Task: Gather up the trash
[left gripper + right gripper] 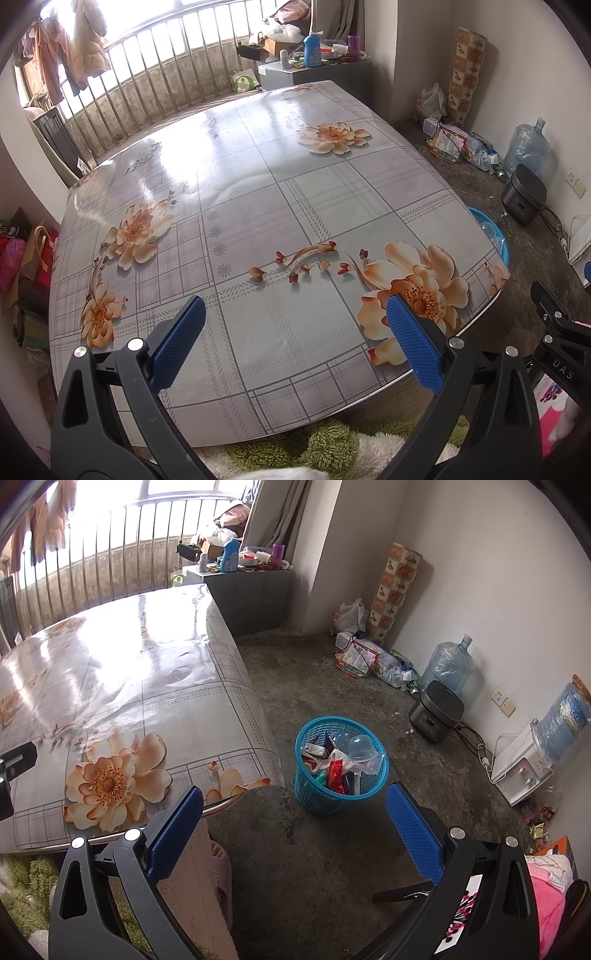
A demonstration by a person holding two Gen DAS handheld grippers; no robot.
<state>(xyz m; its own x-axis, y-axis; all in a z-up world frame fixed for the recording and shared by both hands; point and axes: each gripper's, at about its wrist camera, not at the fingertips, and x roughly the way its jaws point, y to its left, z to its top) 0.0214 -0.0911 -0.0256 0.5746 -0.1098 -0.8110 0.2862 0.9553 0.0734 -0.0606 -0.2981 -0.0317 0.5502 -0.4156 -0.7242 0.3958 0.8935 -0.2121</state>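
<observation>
Only the basket (493, 236) rim clears the table (258, 221).

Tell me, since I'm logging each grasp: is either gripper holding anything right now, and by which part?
Nothing is held. The left gripper is open above the table, and the right gripper is open above the floor near the blue basket.

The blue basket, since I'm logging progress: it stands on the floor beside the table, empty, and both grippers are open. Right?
Not quite. The blue basket is not empty: the right wrist view shows wrappers and clear plastic filling it. The rest holds: it stands on the floor beside the table, and the left gripper and right gripper are open.
</observation>
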